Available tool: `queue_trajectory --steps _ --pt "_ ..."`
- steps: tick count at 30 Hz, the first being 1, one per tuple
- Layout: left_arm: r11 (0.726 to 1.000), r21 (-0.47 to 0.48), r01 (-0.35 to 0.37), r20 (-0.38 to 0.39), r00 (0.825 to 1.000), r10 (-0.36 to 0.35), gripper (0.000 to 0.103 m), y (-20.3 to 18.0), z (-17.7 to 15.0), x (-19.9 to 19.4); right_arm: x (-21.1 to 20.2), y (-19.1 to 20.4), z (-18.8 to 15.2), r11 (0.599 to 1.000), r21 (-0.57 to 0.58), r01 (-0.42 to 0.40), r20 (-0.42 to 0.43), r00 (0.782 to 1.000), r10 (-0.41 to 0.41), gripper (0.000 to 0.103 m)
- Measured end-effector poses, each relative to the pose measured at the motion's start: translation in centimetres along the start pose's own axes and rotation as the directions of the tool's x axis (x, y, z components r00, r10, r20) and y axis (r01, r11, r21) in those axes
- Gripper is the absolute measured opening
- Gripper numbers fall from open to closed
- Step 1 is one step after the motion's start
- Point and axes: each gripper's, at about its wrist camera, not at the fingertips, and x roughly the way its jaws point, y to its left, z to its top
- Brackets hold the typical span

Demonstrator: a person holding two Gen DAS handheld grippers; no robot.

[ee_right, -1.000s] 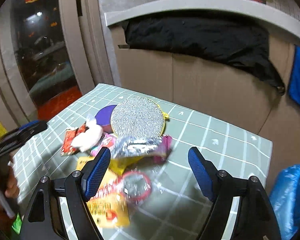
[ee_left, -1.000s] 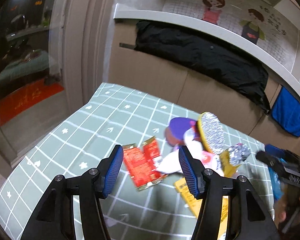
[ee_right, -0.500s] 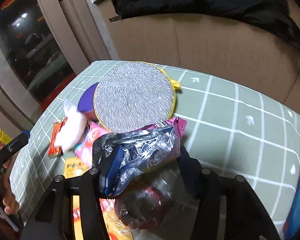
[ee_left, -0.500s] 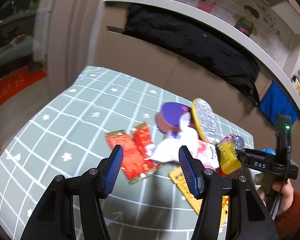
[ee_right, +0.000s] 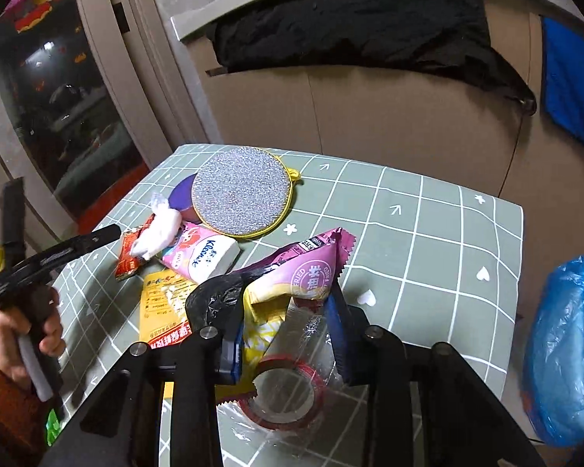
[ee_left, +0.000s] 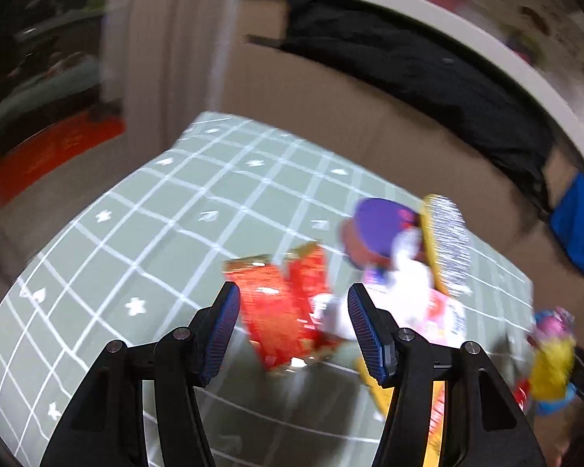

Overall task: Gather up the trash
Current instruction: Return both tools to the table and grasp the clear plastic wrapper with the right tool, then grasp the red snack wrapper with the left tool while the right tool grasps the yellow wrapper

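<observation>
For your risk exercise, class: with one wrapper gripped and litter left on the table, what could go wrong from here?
1. The right hand-held gripper is closing on the crumpled pink and yellow snack wrapper near one end; it may slip out before reaching the blue bag.
2. The lifted wrapper hangs just above the tape roll and could drag it.
3. The left hand-held gripper, open over the red wrapper, could nudge the white crumpled bag beside it.

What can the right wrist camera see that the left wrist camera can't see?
Only the right wrist camera shows the blue trash bag beside the table, the red tape roll, the Kleenex pack's name, and the right gripper closing on a pink and yellow snack bag.

Only the left wrist camera shows the left gripper open above the red wrapper, and the white shelf on the wall.

Both show the green checked table, the silver round scrubber, the purple lid and the black cloth.
</observation>
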Motion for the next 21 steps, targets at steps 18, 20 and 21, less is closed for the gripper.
queue_trajectory --steps 18,20,21 --pt "0.996 0.073 -0.056 -0.072 0.996 0.062 0.005 0.1 -2.3 2.0 -2.7 2.5 -1.1 0.998 -0.042 -0.052 0.054 0.997 0.054 0.027" --pt "0.996 0.084 -0.04 -0.065 0.997 0.046 0.004 0.3 -3.1 0.9 -3.3 2.4 -1.3 0.998 -0.046 -0.047 0.065 0.997 0.05 0.027" --pt "0.996 0.086 -0.028 -0.062 0.998 0.033 0.004 0.3 -3.5 0.3 -3.5 2.4 -1.5 0.998 -0.045 -0.044 0.071 0.996 0.047 0.027"
